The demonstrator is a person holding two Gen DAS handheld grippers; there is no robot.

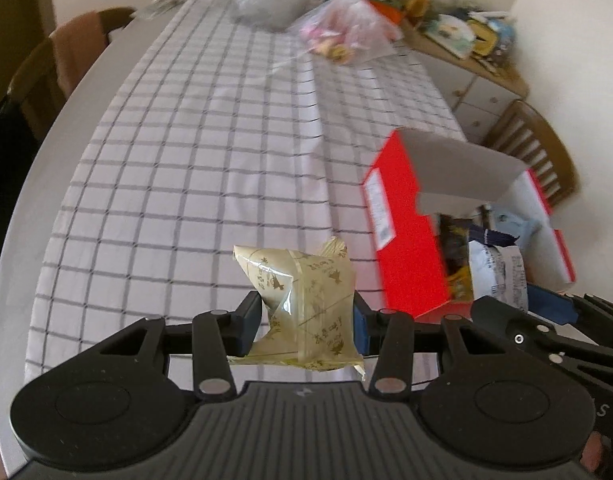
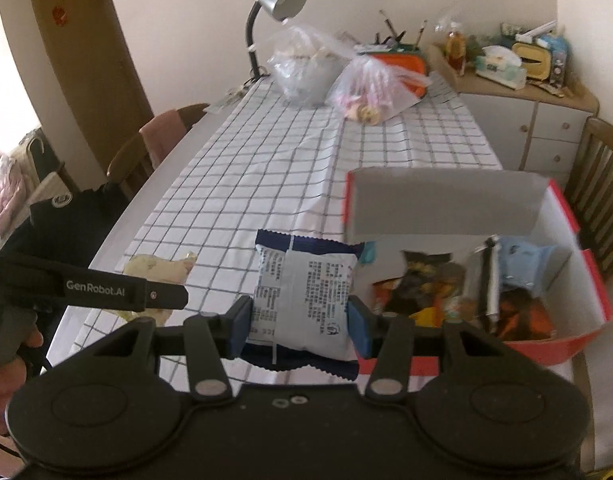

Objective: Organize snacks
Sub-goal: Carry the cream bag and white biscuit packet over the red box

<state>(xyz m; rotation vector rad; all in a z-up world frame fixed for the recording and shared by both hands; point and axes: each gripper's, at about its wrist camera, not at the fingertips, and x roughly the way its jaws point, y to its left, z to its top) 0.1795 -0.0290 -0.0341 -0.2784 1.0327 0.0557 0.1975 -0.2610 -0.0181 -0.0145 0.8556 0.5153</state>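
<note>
Left gripper (image 1: 306, 322) pinches a crinkled, glossy yellow-green snack packet (image 1: 302, 300) above the checked tablecloth (image 1: 206, 140). Right gripper (image 2: 300, 322) clamps a pillow-shaped grey-blue wrapper (image 2: 306, 300) beside the open red cardboard box (image 2: 594, 280).

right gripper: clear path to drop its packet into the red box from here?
Probably yes. The right gripper is shut on the blue-and-white packet, and the red box sits just to its right, lid flap up, top open. Snacks already inside leave room; nothing stands between.
</note>
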